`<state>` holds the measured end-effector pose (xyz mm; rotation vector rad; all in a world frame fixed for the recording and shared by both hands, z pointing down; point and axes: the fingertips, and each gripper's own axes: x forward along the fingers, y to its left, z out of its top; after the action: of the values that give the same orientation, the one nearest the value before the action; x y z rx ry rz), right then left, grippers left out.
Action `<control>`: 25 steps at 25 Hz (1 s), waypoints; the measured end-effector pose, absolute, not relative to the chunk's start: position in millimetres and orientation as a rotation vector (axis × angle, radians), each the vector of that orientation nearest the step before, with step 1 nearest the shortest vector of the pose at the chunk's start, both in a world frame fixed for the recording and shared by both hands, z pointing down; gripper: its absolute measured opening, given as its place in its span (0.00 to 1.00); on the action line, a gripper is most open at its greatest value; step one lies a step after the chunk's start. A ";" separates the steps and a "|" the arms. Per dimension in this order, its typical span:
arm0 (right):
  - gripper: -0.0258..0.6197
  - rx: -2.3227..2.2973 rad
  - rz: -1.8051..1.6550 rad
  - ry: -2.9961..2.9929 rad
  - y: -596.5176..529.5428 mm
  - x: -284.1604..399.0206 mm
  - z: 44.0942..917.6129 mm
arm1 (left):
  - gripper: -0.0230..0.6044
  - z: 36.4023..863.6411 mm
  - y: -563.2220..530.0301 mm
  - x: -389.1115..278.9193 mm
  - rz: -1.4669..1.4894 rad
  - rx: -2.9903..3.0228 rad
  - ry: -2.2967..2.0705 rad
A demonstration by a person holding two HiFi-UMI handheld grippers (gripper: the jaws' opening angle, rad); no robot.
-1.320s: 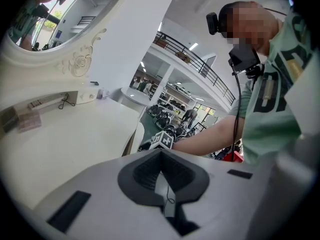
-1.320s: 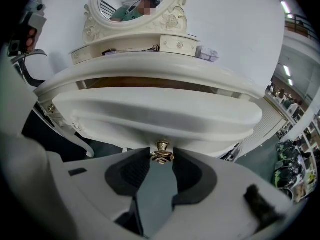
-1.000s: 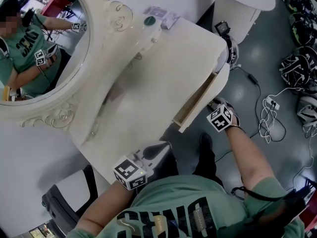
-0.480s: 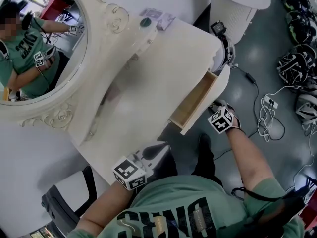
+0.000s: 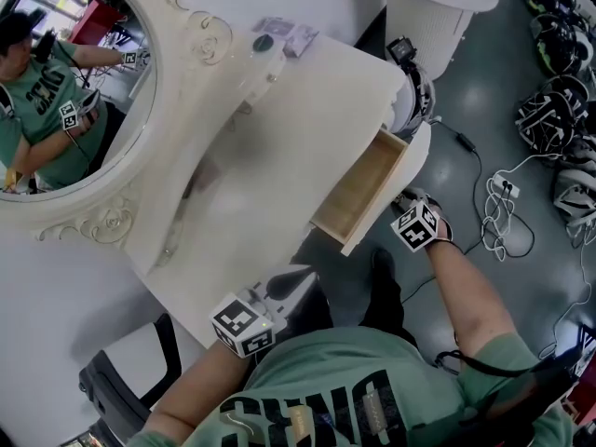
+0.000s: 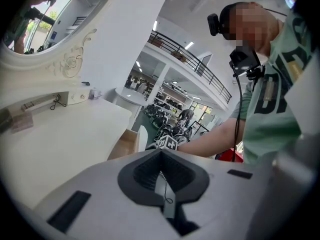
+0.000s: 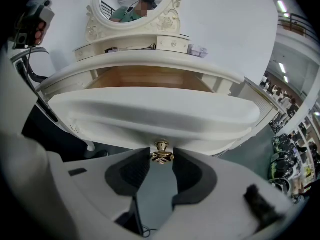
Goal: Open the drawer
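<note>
The drawer (image 5: 361, 182) stands pulled part-way out of the right end of the white counter (image 5: 298, 128), and the head view looks down into its bare wooden inside. Its curved white front panel (image 7: 150, 111) faces the person. A small gold knob (image 7: 161, 150) sits at the middle of that panel's lower edge. The right tool (image 7: 161, 158) pinches this knob, with 1 dark pad pressed against each side of it, and the tool points steeply downward from below the panel. The left tool (image 6: 161, 165) has its 2 pads pressed together with nothing between them. It hangs by the counter's near corner, close to the person's green shirt (image 5: 354, 389) and well apart from the drawer. An oval mirror (image 5: 65, 91) in a carved white frame stands at the back of the counter and reflects the person with both marker cubes. At the counter's far end lie a small dark round thing (image 5: 264, 42) and, just beside it, a pale packet (image 5: 296, 35). White cables (image 5: 503, 217) lie loose on the grey floor (image 5: 466, 91) to the right of the drawer.
</note>
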<state>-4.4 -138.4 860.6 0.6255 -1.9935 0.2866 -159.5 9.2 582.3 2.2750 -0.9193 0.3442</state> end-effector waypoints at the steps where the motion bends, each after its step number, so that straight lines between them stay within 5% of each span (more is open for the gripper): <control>1: 0.27 0.625 0.286 -1.993 -137.7 -2.8 860.6 | 0.05 582.1 9.1 -158.4 0.344 2.277 -0.918; 25: 0.27 0.644 0.302 -1.974 -121.3 27.4 860.1 | 0.05 577.2 12.9 -151.7 0.346 2.293 -0.904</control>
<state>27.4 -121.3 860.1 0.6437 -1.9735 0.3016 -151.7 12.9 577.2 2.2926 -0.9040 0.3463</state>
